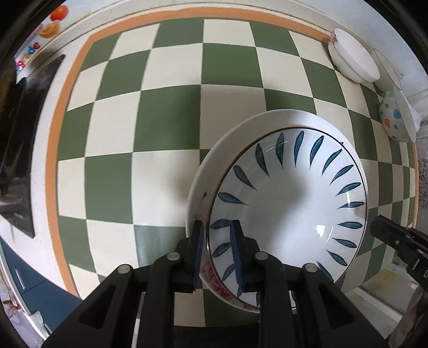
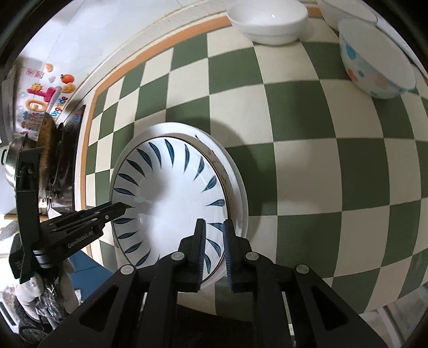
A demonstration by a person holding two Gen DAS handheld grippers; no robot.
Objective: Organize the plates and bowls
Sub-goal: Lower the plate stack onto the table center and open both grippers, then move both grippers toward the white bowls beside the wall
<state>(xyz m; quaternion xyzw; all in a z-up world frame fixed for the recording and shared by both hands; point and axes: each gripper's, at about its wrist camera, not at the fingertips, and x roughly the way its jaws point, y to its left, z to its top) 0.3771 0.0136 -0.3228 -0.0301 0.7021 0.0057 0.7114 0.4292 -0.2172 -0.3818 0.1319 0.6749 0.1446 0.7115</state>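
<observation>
On checkered cloth (image 1: 165, 112): glossy round leaf-painted plate (image 1: 289, 203) atop white plate (image 1: 214, 166); left gripper (image 1: 218, 241) and right gripper (image 2: 215, 241) both pinch its rim.

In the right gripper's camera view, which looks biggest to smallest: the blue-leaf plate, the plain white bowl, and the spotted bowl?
1. Blue-leaf plate, clearly largest, though it is also nearest the camera.
2 and 3. Plain white bowl and spotted bowl look about alike; fisheye distortion at the edge makes ranking unsure.
</observation>
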